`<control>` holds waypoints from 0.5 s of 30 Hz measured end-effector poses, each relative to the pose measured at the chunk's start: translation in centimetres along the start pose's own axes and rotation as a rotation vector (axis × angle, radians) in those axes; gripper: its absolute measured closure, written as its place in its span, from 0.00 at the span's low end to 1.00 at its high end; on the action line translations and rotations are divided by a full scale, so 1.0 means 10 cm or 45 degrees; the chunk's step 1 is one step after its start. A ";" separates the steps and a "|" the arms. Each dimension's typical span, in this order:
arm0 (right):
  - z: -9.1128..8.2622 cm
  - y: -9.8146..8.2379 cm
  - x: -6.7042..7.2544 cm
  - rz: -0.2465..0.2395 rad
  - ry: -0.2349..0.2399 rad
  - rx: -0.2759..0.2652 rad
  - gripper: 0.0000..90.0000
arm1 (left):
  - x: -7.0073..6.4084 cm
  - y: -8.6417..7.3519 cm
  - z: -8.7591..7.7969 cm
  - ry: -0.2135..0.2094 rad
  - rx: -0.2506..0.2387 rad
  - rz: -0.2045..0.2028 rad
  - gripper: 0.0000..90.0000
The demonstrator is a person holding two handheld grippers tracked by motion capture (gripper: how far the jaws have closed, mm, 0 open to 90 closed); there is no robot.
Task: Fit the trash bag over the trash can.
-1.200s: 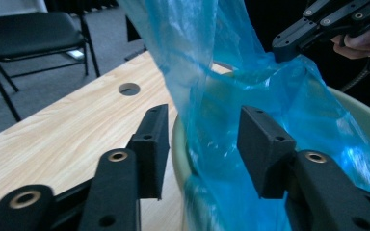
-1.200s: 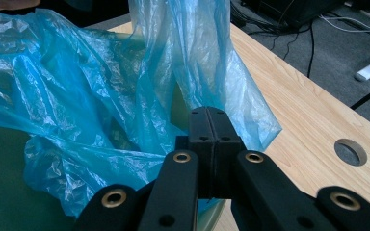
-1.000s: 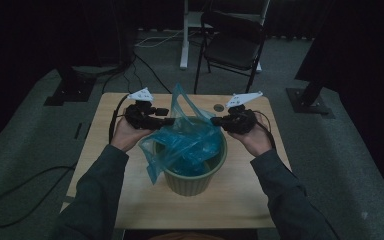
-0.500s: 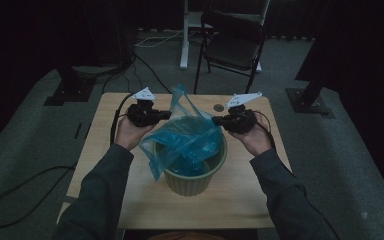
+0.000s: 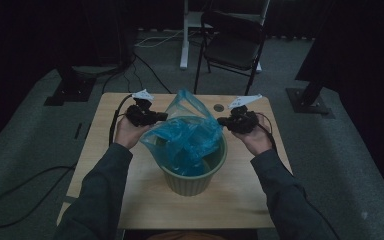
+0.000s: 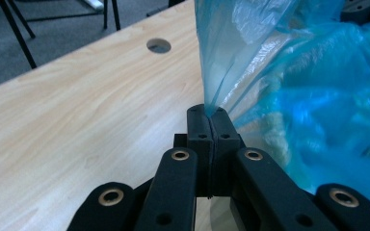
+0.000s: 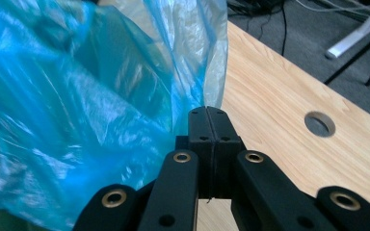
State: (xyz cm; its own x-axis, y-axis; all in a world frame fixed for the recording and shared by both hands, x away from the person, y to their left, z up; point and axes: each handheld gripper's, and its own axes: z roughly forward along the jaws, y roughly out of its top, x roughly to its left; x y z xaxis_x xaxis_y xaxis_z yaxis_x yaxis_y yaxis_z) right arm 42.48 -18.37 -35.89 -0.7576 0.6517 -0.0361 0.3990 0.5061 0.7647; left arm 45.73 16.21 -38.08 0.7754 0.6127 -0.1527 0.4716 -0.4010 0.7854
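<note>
A thin blue plastic bag (image 5: 190, 135) sits in a pale green round bin (image 5: 192, 182) at the middle of the wooden table (image 5: 105, 165), its top standing above the bin's rim. My left gripper (image 5: 164, 117) is at the bag's left edge. In the left gripper view its jaws (image 6: 212, 115) are shut on a pinch of the bag's film (image 6: 318, 96). My right gripper (image 5: 221, 121) is at the bag's right edge, and in the right gripper view (image 7: 207, 115) it is likewise shut on the film (image 7: 77, 96). The bag is stretched between the two.
A round cable hole (image 5: 219, 107) lies in the table's far side, just behind the bag. A black folding chair (image 5: 232, 45) and a white stand stand beyond the table. Cables run over the floor at the left.
The left gripper's jaws have come together on the bag's left edge. Both hands have sunk slightly toward the bin.
</note>
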 end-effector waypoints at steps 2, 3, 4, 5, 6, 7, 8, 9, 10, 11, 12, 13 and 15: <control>0.03 -0.07 -0.03 0.025 0.005 0.012 1.00 | 0.02 -0.05 0.00 -0.030 -0.010 -0.027 1.00; 0.04 -0.09 -0.04 0.034 0.014 0.013 1.00 | 0.02 -0.08 -0.01 -0.043 -0.009 -0.030 1.00; 0.04 -0.11 -0.04 0.042 0.028 0.009 1.00 | 0.01 -0.10 -0.01 -0.051 -0.010 -0.034 1.00; 0.04 -0.13 -0.04 0.053 0.042 0.007 1.00 | 0.01 -0.13 -0.01 -0.062 -0.011 -0.036 1.00; 0.04 -0.14 -0.04 0.054 0.046 0.006 1.00 | 0.00 -0.15 0.00 -0.073 -0.007 -0.039 1.00; 0.04 -0.15 -0.04 0.060 0.049 0.006 1.00 | 0.00 -0.17 0.00 -0.082 -0.006 -0.047 1.00; 0.05 -0.16 -0.04 0.061 0.052 0.008 1.00 | 0.01 -0.19 0.02 -0.092 0.001 -0.059 1.00; 0.06 -0.17 -0.04 0.061 0.053 0.016 1.00 | 0.01 -0.20 0.03 -0.096 0.005 -0.071 0.99; 0.06 -0.17 -0.04 0.061 0.053 0.016 1.00 | 0.01 -0.20 0.03 -0.096 0.005 -0.071 0.99; 0.07 -0.18 -0.04 0.065 0.055 0.025 1.00 | 0.02 -0.23 0.06 -0.104 0.017 -0.080 0.99; 0.09 -0.20 -0.04 0.068 0.065 0.033 1.00 | 0.03 -0.26 0.09 -0.115 0.028 -0.085 0.99; 0.11 -0.23 -0.05 0.077 0.075 0.037 1.00 | 0.02 -0.27 0.11 -0.121 0.034 -0.086 0.99; 0.13 -0.26 -0.06 0.091 0.087 0.042 1.00 | 0.02 -0.30 0.13 -0.134 0.038 -0.091 0.99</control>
State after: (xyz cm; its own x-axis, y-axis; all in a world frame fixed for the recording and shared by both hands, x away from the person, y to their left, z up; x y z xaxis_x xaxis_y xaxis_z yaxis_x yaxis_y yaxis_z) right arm 42.55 -19.36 -38.68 -0.7597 0.6472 0.0627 0.4692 0.4789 0.7420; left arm 44.97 16.66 -41.26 0.7783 0.5664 -0.2708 0.5383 -0.3800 0.7522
